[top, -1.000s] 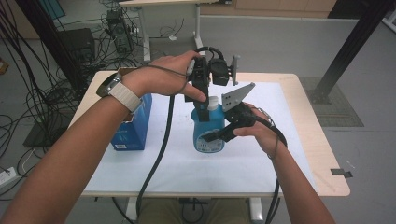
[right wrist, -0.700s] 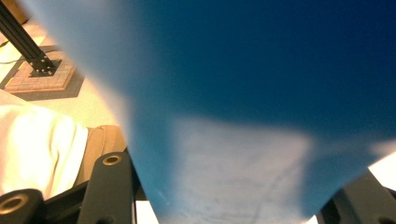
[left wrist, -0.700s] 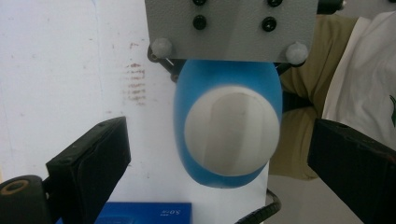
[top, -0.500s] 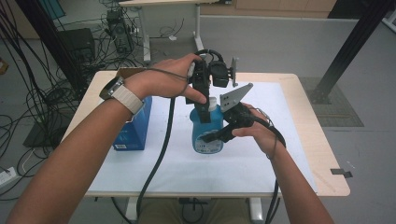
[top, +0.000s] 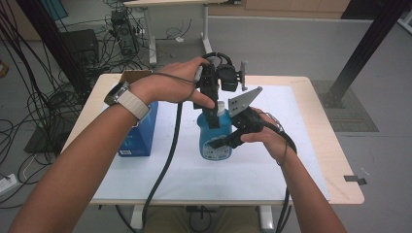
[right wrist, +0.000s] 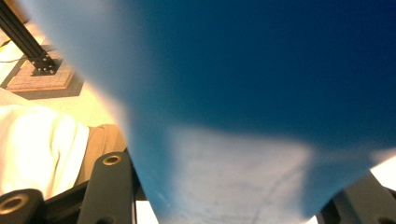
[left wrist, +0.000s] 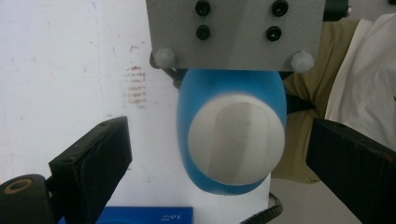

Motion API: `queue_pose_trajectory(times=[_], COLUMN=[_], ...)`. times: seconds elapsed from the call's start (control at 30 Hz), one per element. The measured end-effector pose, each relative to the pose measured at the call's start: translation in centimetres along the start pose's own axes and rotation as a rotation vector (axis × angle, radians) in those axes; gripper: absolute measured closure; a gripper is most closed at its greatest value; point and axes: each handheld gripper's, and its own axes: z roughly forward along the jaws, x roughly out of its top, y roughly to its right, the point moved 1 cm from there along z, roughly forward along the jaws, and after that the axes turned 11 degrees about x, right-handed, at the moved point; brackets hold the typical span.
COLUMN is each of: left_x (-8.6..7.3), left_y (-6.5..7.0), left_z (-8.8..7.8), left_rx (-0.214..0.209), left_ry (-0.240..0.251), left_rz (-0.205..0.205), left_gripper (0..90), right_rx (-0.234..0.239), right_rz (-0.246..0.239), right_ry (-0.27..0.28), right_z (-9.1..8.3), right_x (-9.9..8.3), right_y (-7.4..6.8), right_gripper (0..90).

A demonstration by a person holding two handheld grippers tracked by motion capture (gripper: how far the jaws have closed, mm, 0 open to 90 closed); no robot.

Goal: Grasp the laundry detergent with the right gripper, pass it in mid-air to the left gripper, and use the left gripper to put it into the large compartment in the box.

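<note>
**Bottle held, cap approached**

I see blue bottle point(top: 215, 138) upright mid-table, box point(top: 139, 131) to its left. R gripper point(top: 232, 138) clamps bottle body. L gripper point(left wrist: 219, 154) directly above cap point(left wrist: 236, 138), jaws wide apart, gripping nothing.

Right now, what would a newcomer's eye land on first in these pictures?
The blue bottle standing mid-table on the white mat, with the right gripper clamped on its body. Next, the left gripper poised above it, jaws open on either side of the white cap. Off to the left stands a blue box.
</note>
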Motion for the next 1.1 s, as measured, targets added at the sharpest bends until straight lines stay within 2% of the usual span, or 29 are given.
queue_pose_trajectory(times=[1.1], left_x=[-0.09], left_y=[-0.07], left_z=[-0.04], left_rx=[0.005], left_ry=[-0.004], left_rz=[-0.001], left_gripper=[7.1], right_rx=[0.001], right_rz=[0.006], right_ry=[0.011], right_z=[-0.19], right_x=[-0.12], right_y=[0.02], right_gripper=[43.9])
